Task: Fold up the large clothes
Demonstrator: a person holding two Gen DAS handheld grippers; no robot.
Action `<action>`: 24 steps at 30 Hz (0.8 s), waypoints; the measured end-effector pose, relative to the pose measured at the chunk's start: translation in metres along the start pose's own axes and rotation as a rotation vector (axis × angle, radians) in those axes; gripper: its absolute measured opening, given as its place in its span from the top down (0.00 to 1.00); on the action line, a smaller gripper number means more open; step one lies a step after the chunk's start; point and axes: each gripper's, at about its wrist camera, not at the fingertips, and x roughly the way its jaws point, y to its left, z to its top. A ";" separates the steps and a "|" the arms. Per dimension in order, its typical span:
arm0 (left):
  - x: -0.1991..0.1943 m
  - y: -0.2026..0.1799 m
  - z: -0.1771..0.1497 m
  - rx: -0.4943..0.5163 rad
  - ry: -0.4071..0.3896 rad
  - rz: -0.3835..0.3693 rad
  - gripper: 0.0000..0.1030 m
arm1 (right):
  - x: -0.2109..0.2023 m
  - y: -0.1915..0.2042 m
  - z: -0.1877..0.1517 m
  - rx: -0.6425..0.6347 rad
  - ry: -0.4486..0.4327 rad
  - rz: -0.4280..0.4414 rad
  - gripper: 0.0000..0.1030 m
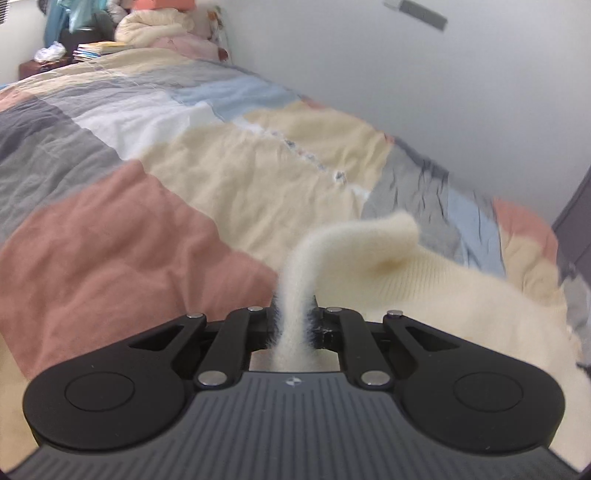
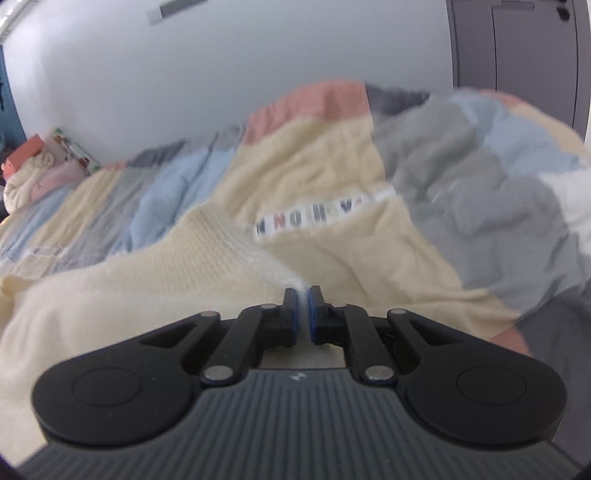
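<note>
Left gripper: the left gripper (image 1: pixel 293 325) was clamped on a fuzzy cream fold of the sweater (image 1: pixel 424 291), the pinched cloth rising between its black fingers (image 1: pixel 255 328) and curling over to the right.
Right gripper: the right gripper (image 2: pixel 303 314) was closed on a thin edge of the sweater (image 2: pixel 155 269), a sliver of cream knit caught between its blue-edged pads (image 2: pixel 294 314).
Sweater: a large cream knit, lying on the bed just ahead of both grippers; in the left wrist view it spread to the right, in the right wrist view to the left, its ribbed band running toward the middle of the bed.
Surface: a quilt (image 1: pixel 122 236) of pink, cream, grey, white and light blue patches covered the bed, wrinkled and bunched up at the right of the right wrist view.
Lettered strip: a white band with dark and red letters (image 2: pixel 314 218) lay on the quilt just beyond the sweater, too blurred to read.
Pose: both grippers pointed down at a slant toward the bed, low over the cloth.
Head of the bed: a heap of cream and pink bedding (image 1: pixel 155 26) was piled at the far end, with a stack of books (image 1: pixel 99 50) beside it.
Room: a plain pale wall (image 1: pixel 406 92) ran along the bed; grey cupboard doors (image 2: pixel 517 48) stood in the far right corner of the right wrist view.
</note>
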 end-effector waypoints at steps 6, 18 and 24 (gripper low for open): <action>0.002 0.000 -0.002 0.010 0.017 0.001 0.89 | 0.003 0.000 0.000 0.007 0.012 0.005 0.91; -0.031 -0.017 -0.002 0.092 -0.013 0.019 0.66 | -0.016 -0.002 0.005 0.049 -0.012 0.069 0.83; -0.076 -0.021 -0.014 0.113 -0.067 -0.013 0.56 | -0.055 0.001 0.006 0.097 -0.083 0.128 0.49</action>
